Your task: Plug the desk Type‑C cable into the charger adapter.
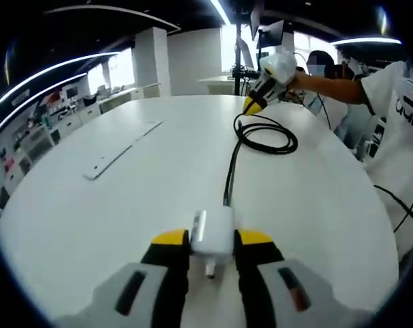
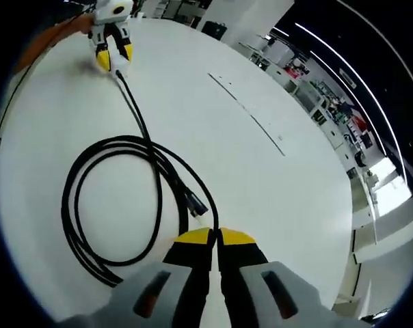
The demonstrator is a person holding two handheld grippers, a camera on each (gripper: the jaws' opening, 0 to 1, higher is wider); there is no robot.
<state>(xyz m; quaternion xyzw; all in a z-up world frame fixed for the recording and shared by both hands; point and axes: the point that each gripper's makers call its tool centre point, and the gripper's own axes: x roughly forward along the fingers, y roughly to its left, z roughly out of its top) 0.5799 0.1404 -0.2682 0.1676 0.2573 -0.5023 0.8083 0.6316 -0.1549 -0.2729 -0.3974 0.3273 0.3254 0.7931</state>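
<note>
My left gripper (image 1: pixel 211 238) is shut on a white charger adapter (image 1: pixel 215 225) low over the white table (image 1: pixel 90 219). A black Type-C cable (image 1: pixel 230 167) reaches the adapter's far edge and appears seated in it. It runs back to a loose coil (image 1: pixel 267 137). The right gripper (image 1: pixel 254 102), held by a person, hovers just beyond that coil. In the right gripper view my right gripper (image 2: pixel 215 236) is shut with nothing between its tips. The cable's free connector (image 2: pixel 197 203) lies just ahead of it, beside the coil (image 2: pixel 76 205). Far off, the left gripper (image 2: pixel 113 55) holds the adapter end.
A long flat strip (image 1: pixel 121 150) is set into the tabletop left of the cable, also visible as a thin line (image 2: pixel 247 113). A person in a white shirt (image 1: pixel 398 116) stands at the table's right edge. Office shelves and desks lie beyond the table.
</note>
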